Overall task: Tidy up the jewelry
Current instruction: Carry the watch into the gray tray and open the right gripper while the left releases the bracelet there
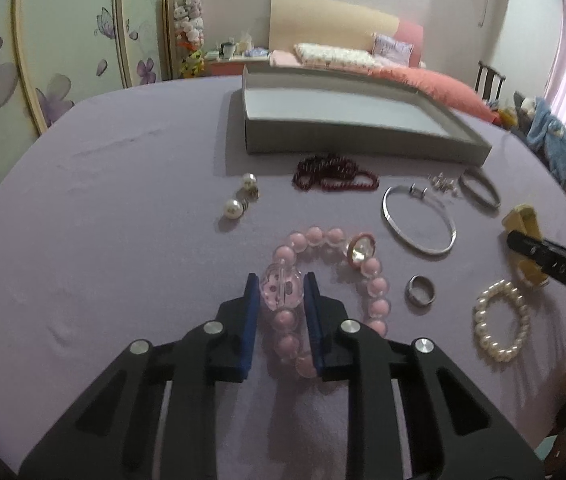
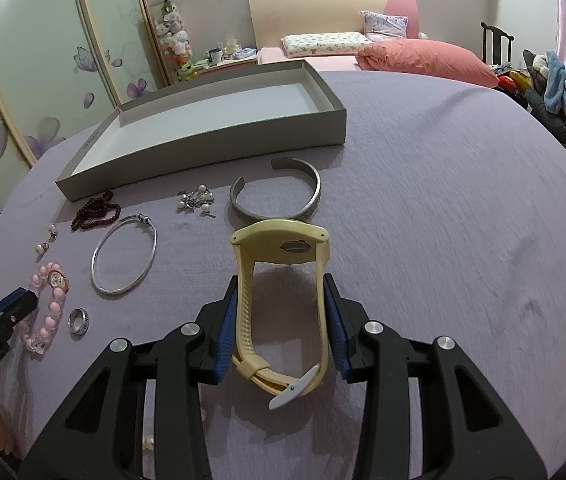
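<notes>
Left gripper (image 1: 281,286): jaws closed around pink bead bracelet (image 1: 335,280) lying on purple worktop (image 1: 123,220). Right gripper (image 2: 281,300): jaws bracket yellow watch (image 2: 281,304); contact unclear. Grey tray (image 2: 211,120) behind.

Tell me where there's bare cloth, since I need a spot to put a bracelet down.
Bare: the cloth right of the cuff and watch, and left of the pearl earrings. The tray is empty too. Crowded: the strip in front of the tray, from the red beads to the bangle.
</notes>
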### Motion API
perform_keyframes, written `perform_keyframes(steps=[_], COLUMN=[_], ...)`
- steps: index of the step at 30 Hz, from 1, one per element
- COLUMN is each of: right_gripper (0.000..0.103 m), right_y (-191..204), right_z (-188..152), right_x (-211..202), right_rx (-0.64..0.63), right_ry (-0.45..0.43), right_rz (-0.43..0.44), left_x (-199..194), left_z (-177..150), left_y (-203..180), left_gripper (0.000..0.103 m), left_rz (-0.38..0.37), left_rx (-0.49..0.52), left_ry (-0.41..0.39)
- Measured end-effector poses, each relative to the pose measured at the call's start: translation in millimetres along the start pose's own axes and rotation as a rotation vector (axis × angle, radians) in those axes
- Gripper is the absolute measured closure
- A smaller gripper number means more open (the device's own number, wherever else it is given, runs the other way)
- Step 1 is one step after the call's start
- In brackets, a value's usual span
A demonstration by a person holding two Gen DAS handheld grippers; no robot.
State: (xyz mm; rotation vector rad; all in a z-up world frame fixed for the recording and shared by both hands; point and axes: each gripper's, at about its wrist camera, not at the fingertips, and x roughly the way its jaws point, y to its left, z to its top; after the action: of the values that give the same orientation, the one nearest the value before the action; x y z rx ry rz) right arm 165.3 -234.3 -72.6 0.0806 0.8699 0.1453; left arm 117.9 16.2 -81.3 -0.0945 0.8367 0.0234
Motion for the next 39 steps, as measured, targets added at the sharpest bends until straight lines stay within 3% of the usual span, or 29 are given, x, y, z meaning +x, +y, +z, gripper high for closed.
perform_keyframes(steps=[16, 30, 39], right_gripper=[0.063, 0.063, 0.063], right_y=[1, 4, 13], right_z=[8, 16, 75], right_x=[-30, -34, -43], right_rx=[-0.005, -0.026, -0.062], right_ry=[-0.098, -0.138, -0.275], right_rz=[0.020, 0.027, -0.003], left_x=[-80, -95, -82], left_z=[18, 34, 94], left_y=[-10, -18, -23], left_gripper=[0.081, 0.081, 0.081], left_rz=[-0.135, -0.156, -0.157], left_rx=[0.018, 0.023, 0.026], left_ry=[-0.267, -0.342, -0.390])
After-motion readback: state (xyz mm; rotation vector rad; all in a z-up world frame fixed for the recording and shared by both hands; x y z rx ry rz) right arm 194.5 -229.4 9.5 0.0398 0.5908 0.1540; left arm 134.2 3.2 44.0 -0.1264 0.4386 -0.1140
